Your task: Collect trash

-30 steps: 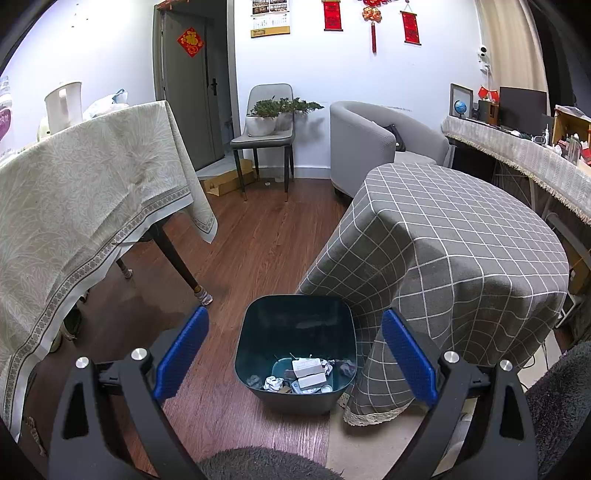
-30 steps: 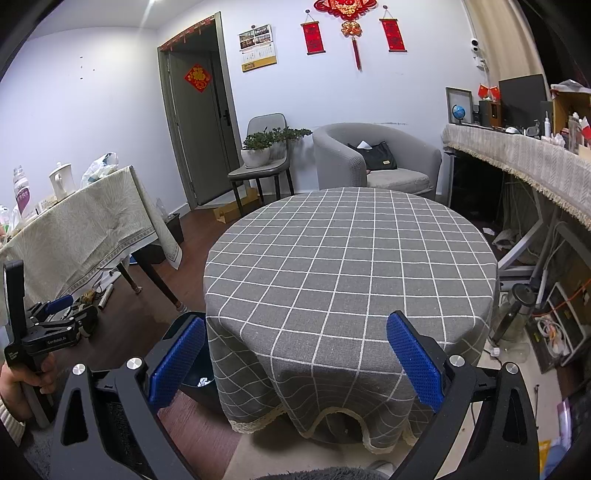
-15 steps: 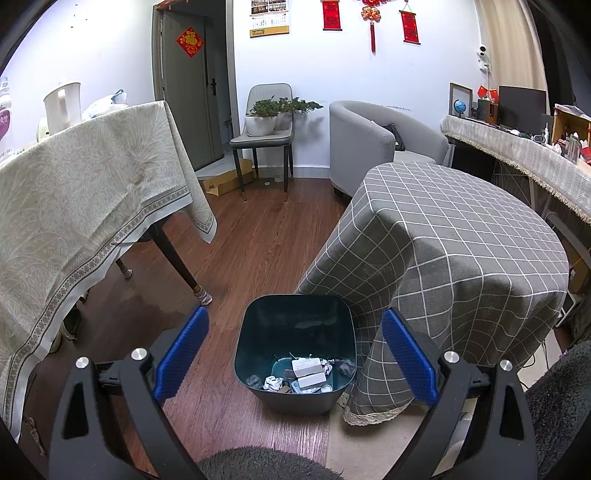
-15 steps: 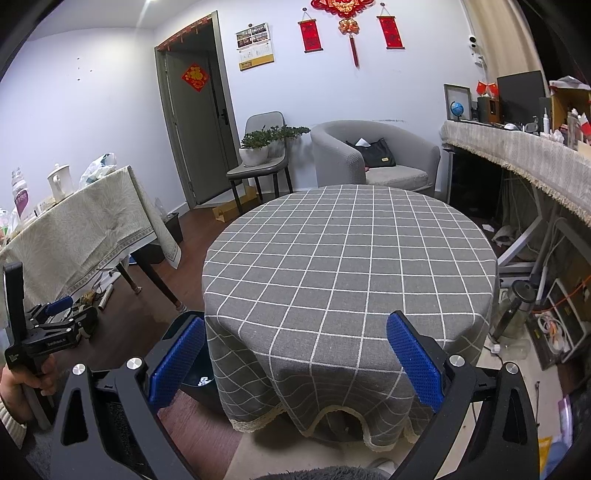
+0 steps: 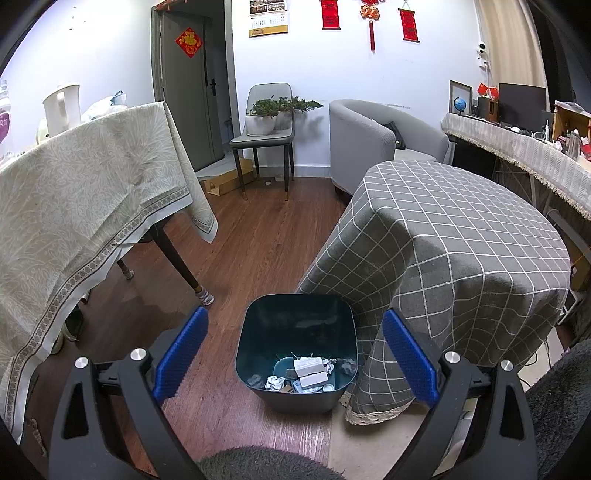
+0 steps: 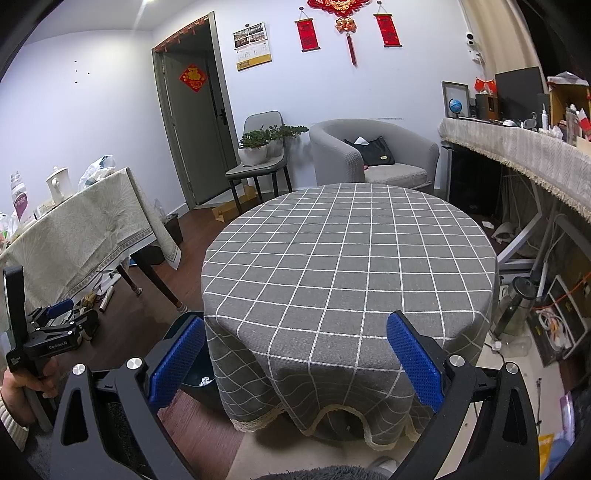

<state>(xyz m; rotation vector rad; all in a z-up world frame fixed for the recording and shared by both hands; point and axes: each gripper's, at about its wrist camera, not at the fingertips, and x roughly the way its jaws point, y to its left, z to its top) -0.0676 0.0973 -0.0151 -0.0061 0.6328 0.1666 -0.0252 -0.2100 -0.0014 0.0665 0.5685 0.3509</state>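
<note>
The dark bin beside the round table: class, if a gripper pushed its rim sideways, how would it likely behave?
The bin would probably slide easily: the wood floor looks smooth. It likely feels light, holding only a shallow layer of crumpled scraps. It may tip, since it narrows toward its base.

White walls [image 6: 92,92] (red hangings [image 6: 347,22] up high), wood floor [image 5: 258,236], grey armchair [image 6: 373,155], checked round table [image 6: 347,266].

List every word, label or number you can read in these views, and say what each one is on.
"福": red diamond paper on the door.
Wall calendar: print too small to read.
Red hanging banners: characters too blurred to read.
Left claw body label: white lettering, too small to make out.
Bottle on the beige-clothed table: purple label, illegible.
Nothing else is readable.
</note>
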